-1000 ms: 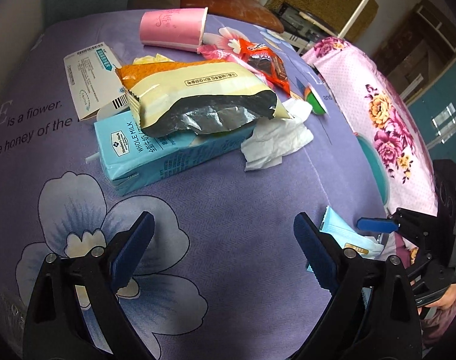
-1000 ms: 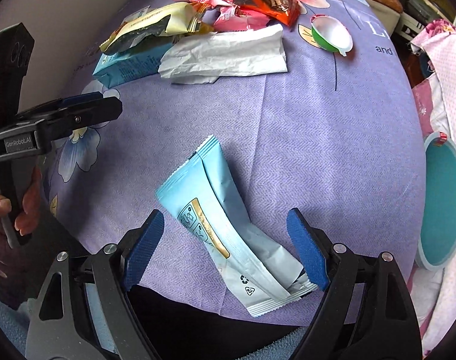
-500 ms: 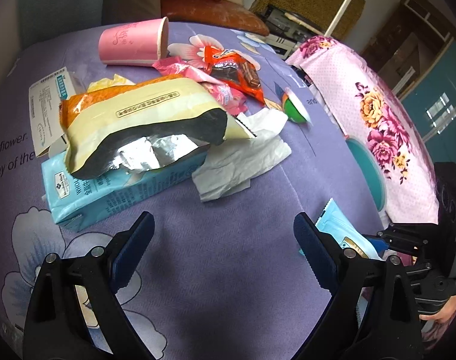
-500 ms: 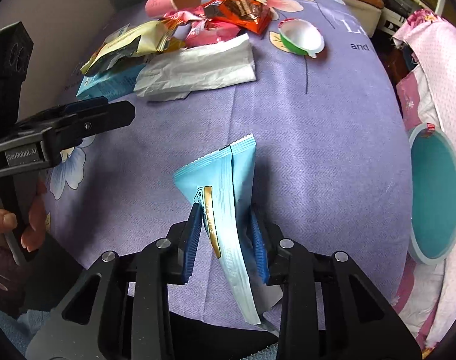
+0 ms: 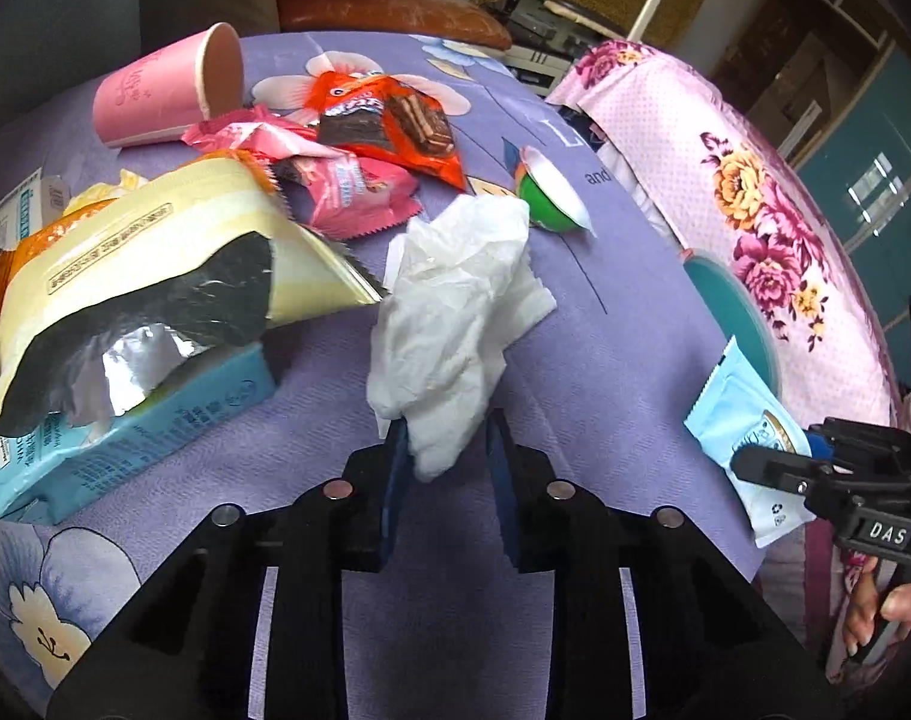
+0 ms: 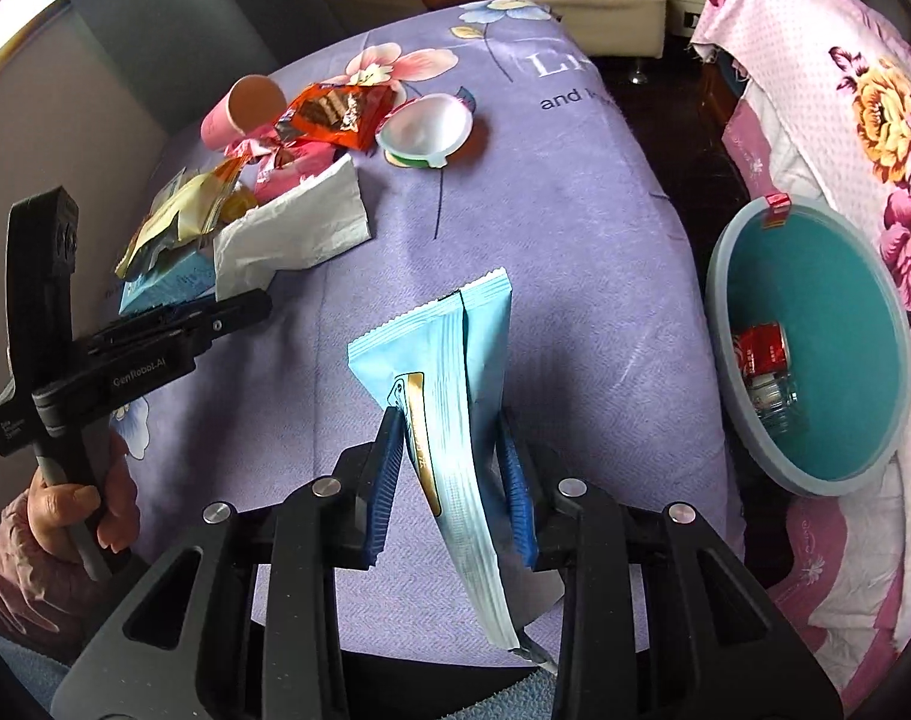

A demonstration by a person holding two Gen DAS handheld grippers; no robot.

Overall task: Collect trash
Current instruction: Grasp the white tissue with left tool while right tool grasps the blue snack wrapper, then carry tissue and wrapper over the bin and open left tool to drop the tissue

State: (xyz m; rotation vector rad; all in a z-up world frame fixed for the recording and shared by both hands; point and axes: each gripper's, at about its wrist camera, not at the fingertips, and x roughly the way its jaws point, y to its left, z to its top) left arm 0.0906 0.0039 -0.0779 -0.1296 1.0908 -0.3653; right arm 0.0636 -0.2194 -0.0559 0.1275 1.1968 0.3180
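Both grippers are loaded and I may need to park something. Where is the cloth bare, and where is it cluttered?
Bare purple tablecloth lies between the green cup and the teal bin, and in front of the blue wrapper. It is crowded far left: pink cup, snack bags, milk carton, white tissue.

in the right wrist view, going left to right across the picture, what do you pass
left gripper held in a hand → white tissue → light blue wrapper clamped in the right gripper → teal bin with a red can inside → floral cloth
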